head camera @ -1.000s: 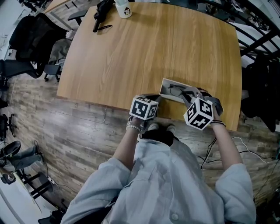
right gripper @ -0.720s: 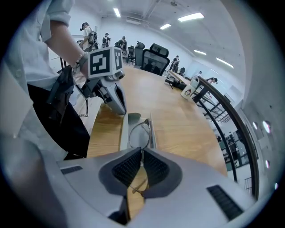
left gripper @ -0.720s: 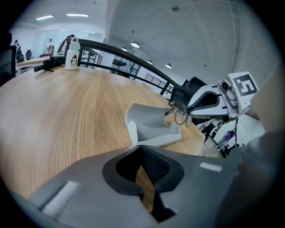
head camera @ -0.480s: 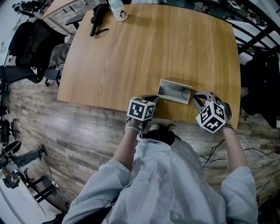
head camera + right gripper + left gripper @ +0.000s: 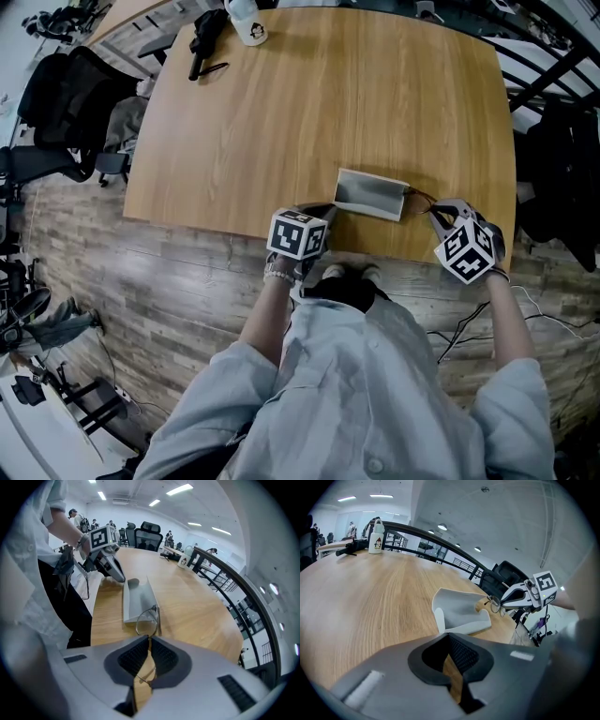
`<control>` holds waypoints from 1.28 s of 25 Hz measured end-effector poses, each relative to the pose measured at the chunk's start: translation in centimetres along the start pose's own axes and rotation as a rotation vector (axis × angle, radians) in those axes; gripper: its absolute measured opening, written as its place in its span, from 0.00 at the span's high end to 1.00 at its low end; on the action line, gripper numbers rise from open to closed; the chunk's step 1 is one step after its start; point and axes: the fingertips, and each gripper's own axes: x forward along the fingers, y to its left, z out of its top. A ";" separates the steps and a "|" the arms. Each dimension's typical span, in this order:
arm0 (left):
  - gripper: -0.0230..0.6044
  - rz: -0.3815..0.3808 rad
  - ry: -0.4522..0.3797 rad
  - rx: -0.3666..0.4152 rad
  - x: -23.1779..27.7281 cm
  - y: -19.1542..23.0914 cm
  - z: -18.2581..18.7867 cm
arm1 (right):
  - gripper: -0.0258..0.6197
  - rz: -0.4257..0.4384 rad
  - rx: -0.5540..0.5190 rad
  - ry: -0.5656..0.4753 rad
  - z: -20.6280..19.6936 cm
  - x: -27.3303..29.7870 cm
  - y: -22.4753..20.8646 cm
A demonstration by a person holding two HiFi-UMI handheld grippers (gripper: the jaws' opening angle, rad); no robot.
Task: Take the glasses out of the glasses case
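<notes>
Right gripper (image 5: 434, 210) first: clamped almost fully together on the thin wire frame of the glasses (image 5: 147, 620), with one lens ring standing just ahead of the jaw tips in the right gripper view. Has swung off to the right over the last second, from above the glasses case (image 5: 370, 194) to a spot beside its right end, near the front edge of the table (image 5: 328, 112), taking the glasses along.

Were lying inside the case a second ago. Now hang clear of it, just off its right end, and seem to be held above the wood rather than resting on it. Leaves the grey case open and bare inside, lying where it lay.

Left gripper (image 5: 328, 209): no shift, parked at the case's left end with jaws drawn narrow and tips right against the near wall. Cannot tell whether that wall is actually pinched between them.

Means the main step looks done: glasses out, case empty. Remains, by judgement, only to set the glasses down on open table well apart from the case and let go gently, given how slight the hold on that wire is.
</notes>
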 end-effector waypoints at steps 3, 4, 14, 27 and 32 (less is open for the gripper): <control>0.96 0.000 0.001 0.000 0.0 0.0 0.1 | 0.94 0.004 0.009 0.005 -1.0 0.3 -0.3; 0.96 -0.001 0.001 0.000 0.0 0.0 0.1 | 0.94 0.008 0.014 0.006 -1.3 0.4 -0.3; 0.96 -0.002 0.003 -0.013 0.0 0.0 -0.1 | 0.94 0.050 0.044 0.001 -3.0 2.4 0.1; 0.96 -0.004 0.002 -0.015 0.1 0.0 0.0 | 0.84 0.034 0.038 -0.005 -3.1 3.0 -0.5; 0.96 -0.002 0.001 -0.013 0.0 0.0 -0.1 | 0.77 0.012 0.094 -0.060 -1.5 1.7 -1.5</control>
